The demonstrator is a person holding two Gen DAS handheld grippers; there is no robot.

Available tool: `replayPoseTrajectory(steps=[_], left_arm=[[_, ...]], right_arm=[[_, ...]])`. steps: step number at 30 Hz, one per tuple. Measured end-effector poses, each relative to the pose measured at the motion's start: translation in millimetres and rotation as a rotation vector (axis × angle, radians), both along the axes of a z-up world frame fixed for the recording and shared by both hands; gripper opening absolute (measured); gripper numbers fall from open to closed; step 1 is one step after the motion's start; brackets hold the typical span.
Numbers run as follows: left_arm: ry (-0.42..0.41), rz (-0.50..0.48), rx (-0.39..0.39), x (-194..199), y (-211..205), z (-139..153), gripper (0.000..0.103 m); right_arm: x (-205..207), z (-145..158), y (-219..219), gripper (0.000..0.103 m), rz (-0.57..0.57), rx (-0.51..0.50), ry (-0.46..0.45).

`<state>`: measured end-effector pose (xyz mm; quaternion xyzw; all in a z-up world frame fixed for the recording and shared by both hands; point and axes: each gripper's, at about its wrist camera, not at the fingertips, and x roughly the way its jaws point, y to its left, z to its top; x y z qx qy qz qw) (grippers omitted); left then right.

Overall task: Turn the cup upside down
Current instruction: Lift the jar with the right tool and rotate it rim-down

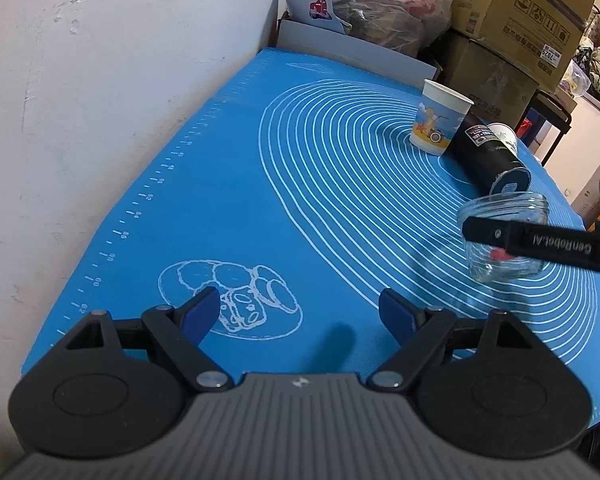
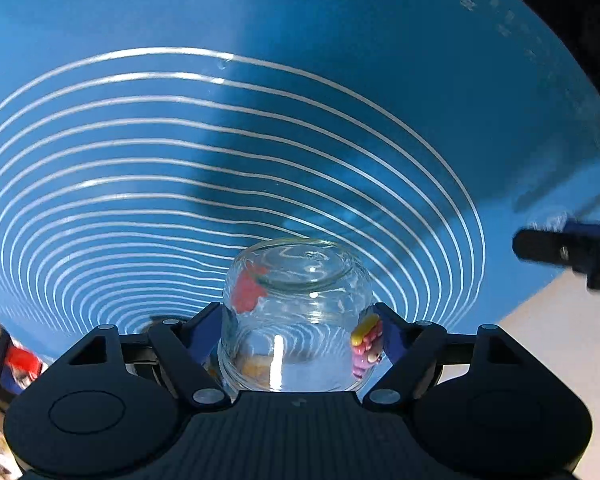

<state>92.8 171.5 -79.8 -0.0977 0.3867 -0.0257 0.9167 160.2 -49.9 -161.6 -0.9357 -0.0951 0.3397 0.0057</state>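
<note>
Blue mat (image 1: 228, 200): covers the desk, printed with white rings. Black tumbler (image 1: 488, 152): lying on its side on the mat. Paper cup (image 1: 440, 124): upright, just beside the tumbler. Glass cup (image 2: 296, 316): clear, held over the mat's rings, clamped between the right gripper (image 2: 298, 334) pads. Left gripper (image 1: 300, 312): jaws spread wide, holding nothing, above the mat's near edge.
</note>
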Motion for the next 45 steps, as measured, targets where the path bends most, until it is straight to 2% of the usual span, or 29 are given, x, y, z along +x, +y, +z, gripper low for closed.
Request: replayPoseTrajectory(steps=[7, 14, 24, 29, 37, 45], left_arm=[[0.000, -0.002, -0.001, -1, -2, 1, 0.086], [-0.002, -0.014, 0.000, -4, -12, 4, 0.086], [-0.011, -0.027, 0.011, -9, -24, 13, 0.086], [-0.014, -0.020, 0.021, -10, -27, 18, 0.086], [-0.014, -0.019, 0.045, -10, -34, 24, 0.086], [-0.012, -0.026, 0.054, -8, -42, 28, 0.086]], right_arm=[[11, 0, 1, 0.078, -0.101, 0.163, -0.033], [15, 7, 4, 0.078, -0.223, 0.335, -0.028], [17, 33, 19, 0.078, -0.509, 0.754, 0.024], [30, 40, 28, 0.078, -0.698, 1.017, 0.084], [45, 40, 6, 0.078, -0.929, 1.324, 0.177], [26, 78, -23, 0.078, -1.154, 1.704, 0.286]])
